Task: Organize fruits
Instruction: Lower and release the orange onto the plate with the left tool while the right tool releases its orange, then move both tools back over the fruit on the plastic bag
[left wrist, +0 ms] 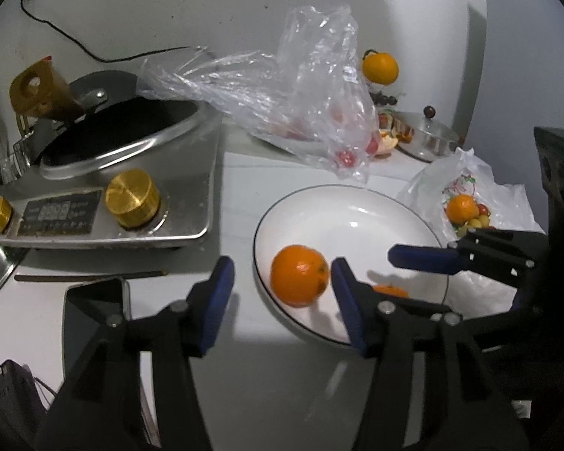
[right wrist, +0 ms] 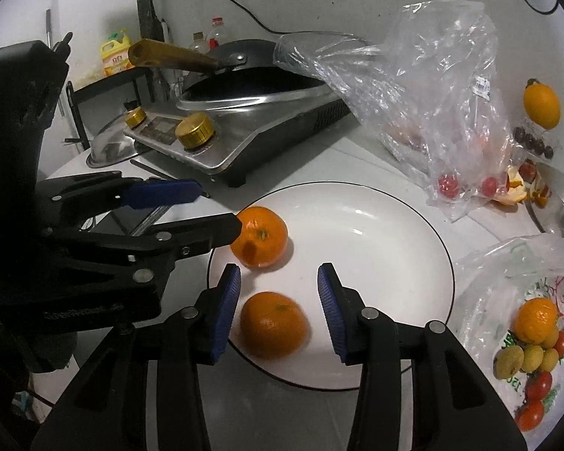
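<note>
A white plate (left wrist: pixel 357 221) (right wrist: pixel 379 240) with a thin dark rim holds two mandarins. The left gripper (left wrist: pixel 282 297) (right wrist: pixel 219 208) is open around one mandarin (left wrist: pixel 299 280) (right wrist: pixel 259 236). That fruit rests on the plate beside the gripper's right finger, with a wide gap to the left one. The right gripper (right wrist: pixel 278 300) is open around the other mandarin (right wrist: pixel 273 325), which lies on the plate near the front rim with a gap at the right pad. In the left wrist view this second mandarin (left wrist: pixel 391 291) is mostly hidden behind a finger.
A white printed bag (left wrist: pixel 507 203) (right wrist: pixel 507 263) of mixed small fruit lies right of the plate. Behind the plate is a crumpled clear bag (left wrist: pixel 300 105) (right wrist: pixel 432 94) holding red fruits. An induction cooker (left wrist: pixel 112 206) with a wok stands at left, a phone (left wrist: pixel 94 312) in front of it. A lidded steel pot (left wrist: pixel 428 135) stands at back right.
</note>
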Demonstrator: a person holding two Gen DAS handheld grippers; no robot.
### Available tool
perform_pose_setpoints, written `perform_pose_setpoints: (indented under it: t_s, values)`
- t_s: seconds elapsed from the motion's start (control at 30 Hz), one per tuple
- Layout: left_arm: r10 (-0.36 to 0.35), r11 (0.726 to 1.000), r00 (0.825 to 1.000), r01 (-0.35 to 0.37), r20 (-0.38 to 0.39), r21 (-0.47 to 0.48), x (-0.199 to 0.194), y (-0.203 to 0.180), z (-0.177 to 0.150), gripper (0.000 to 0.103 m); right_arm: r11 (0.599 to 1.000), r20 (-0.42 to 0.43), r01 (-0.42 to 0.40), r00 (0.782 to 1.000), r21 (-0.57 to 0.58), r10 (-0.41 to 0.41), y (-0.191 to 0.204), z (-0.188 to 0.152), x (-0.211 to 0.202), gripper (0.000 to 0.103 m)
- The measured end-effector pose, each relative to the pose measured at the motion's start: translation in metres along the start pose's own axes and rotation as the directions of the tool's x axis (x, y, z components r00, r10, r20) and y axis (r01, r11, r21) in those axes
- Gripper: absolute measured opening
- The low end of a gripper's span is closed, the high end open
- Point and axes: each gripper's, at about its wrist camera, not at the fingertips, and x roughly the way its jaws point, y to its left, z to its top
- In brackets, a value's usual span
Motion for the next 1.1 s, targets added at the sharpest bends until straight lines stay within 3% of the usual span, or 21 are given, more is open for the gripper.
perform_pose_setpoints:
  t_s: [0.83, 0.97, 1.1]
  values:
    - [-0.013, 0.998, 1.000, 0.013, 0.001, 0.057, -0.001, -0.045, 0.002, 0.056, 0.991, 0.034, 0.107, 0.993, 0.077, -0.110, -0.042, -0.024, -0.043, 0.045]
    - [-0.023, 0.998, 1.000, 0.023, 0.005, 0.062, 0.000, -0.055, 0.003, 0.063, 0.990, 0.036, 0.113, 0.992, 0.089, -0.117, -0.049, -0.028, -0.049, 0.045]
    - [-0.028, 0.997, 1.000, 0.028, -0.002, 0.074, 0.002, -0.065, 0.003, 0.064, 0.987, 0.042, 0.123, 0.991, 0.104, -0.128, -0.058, -0.034, -0.056, 0.045]
